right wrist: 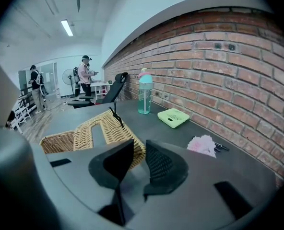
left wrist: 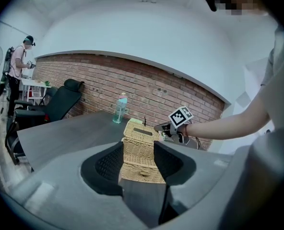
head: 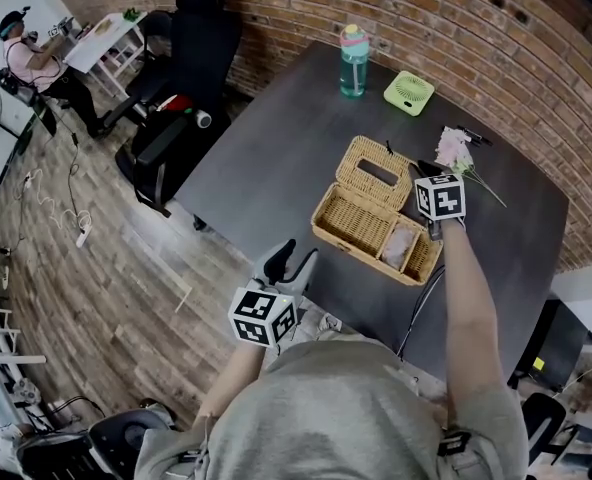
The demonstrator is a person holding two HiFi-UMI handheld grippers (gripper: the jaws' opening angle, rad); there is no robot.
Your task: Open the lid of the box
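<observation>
The wicker box (head: 356, 224) stands on the dark table (head: 276, 158) with its lid (head: 374, 173) swung back behind it, slot side up. A white packet (head: 401, 246) lies in the box's right compartment. My right gripper (head: 422, 172) is at the lid's right edge. In the right gripper view my right gripper (right wrist: 138, 147) has narrow jaws closed on the corner of the tilted lid (right wrist: 101, 131). My left gripper (head: 294, 258) hovers at the table's near edge, apart from the box. In its own view my left gripper (left wrist: 139, 150) is open and empty, with the box (left wrist: 141, 166) beyond it.
A teal bottle (head: 353, 60) and a green fan (head: 408, 92) stand at the table's far side. A pink flower (head: 454, 150) and a pen (head: 476, 136) lie right of the lid. A black office chair (head: 191, 78) stands left of the table. A person (head: 26, 58) is far off.
</observation>
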